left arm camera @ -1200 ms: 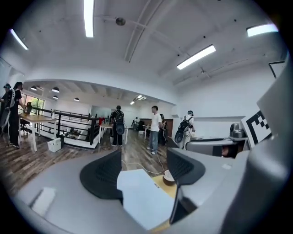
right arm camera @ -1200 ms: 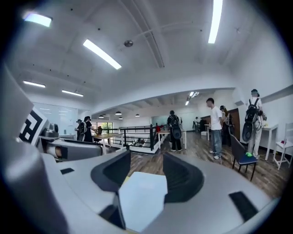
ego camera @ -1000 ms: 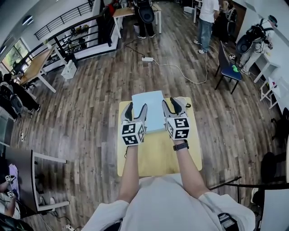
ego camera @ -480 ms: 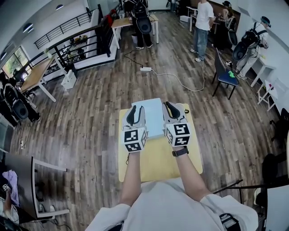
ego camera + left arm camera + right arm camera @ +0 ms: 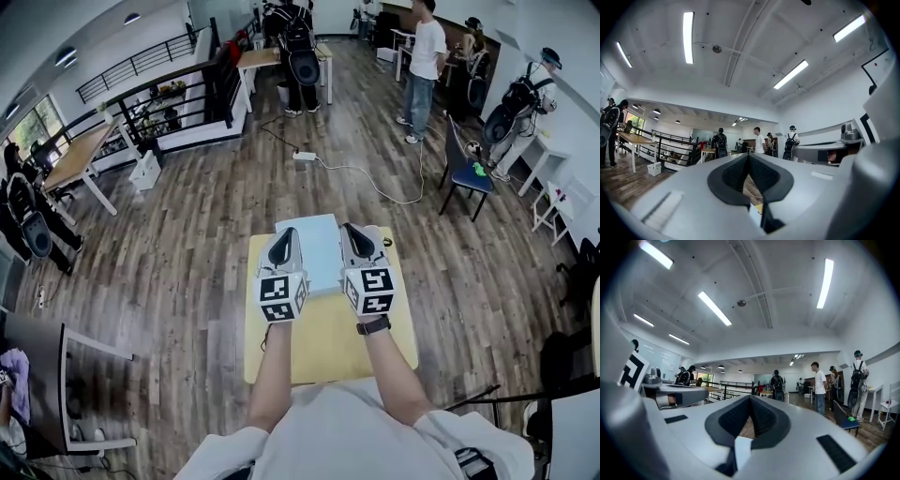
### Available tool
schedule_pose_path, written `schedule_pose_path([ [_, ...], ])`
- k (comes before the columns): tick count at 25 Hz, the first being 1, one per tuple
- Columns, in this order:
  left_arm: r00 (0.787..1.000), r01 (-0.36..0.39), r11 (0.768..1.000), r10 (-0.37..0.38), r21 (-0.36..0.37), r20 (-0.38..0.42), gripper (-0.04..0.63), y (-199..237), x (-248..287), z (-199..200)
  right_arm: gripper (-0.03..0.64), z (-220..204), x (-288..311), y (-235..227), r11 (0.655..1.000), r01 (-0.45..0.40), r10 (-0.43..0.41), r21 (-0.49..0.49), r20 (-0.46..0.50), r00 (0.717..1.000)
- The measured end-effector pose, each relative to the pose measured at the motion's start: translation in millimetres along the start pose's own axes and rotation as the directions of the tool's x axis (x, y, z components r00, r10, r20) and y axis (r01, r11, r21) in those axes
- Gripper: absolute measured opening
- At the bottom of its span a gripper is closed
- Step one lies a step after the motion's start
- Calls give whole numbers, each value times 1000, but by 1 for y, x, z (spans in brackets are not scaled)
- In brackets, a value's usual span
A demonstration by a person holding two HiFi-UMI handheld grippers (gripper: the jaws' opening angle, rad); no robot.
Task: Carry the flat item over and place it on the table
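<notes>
The left gripper has its jaws pressed together, tips meeting, w/ a pale sliver of the flat item pinched low betw. them. The right gripper is the same, clamped on the opposite side edge. The pale-blue item sits betw. the two, over the far part of the yellow table, its far edge past the table's. Each gripper's cube shows b/w square markers.

Matt smooth table, grained wood floor
</notes>
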State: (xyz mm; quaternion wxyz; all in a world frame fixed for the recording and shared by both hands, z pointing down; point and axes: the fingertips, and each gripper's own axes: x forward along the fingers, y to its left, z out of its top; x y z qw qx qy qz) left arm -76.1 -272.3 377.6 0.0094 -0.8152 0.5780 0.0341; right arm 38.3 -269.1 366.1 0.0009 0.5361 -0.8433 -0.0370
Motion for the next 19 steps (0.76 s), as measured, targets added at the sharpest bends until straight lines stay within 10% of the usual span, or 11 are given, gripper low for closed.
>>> schedule_pose_path([
  [19,990,27,997,-36,-71,-136,9,-3,6,-71,11,-61,-11,-23,996,69,-76,-60,-111,991],
])
